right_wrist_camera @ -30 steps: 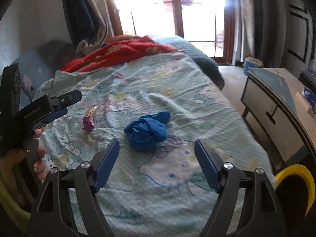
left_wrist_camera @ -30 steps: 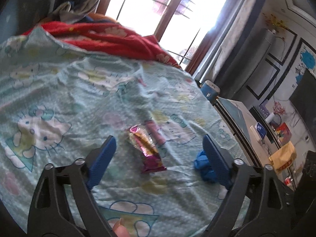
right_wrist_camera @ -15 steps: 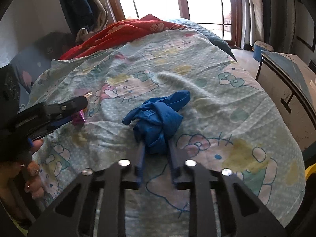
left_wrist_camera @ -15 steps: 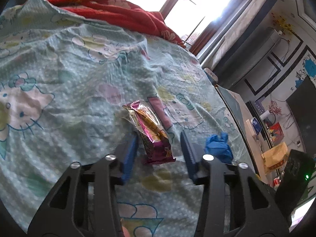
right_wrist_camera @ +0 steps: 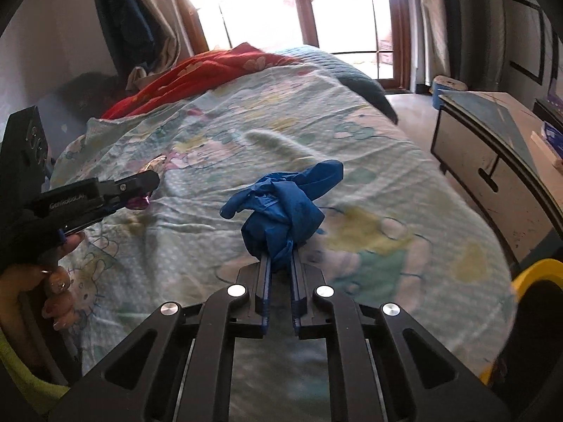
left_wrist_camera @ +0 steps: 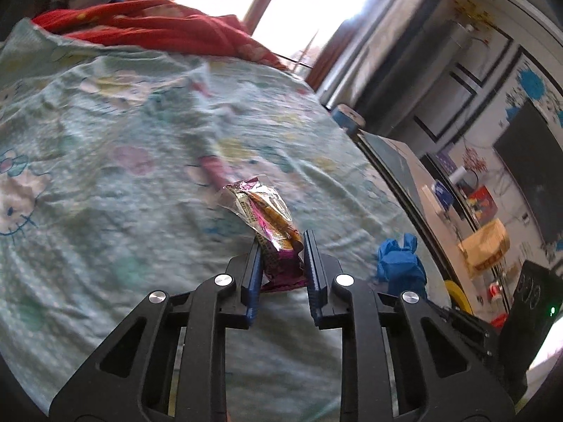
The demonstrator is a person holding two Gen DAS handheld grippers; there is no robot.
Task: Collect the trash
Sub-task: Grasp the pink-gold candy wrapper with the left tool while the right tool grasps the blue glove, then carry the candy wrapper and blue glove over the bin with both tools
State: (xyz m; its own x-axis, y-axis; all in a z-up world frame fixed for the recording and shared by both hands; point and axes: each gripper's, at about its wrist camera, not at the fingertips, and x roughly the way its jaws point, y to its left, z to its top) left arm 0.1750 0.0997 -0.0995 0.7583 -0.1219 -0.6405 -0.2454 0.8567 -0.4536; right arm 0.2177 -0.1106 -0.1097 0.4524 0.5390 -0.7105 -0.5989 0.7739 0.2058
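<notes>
On bed: left gripper jaws, just closing, pinch wrapper; right gripper pinches blue glove. Only right view shows hand; there wrapper mostly hidden.

Bed sheet — pale mint, fine white dots, cartoon cat prints in white, pink and yellow. Blanket — red, pale floral motifs. Snack wrapper — magenta and yellow, foil sheen. Crumpled glove — solid blue. Fingers — blue pads on black frames.
</notes>
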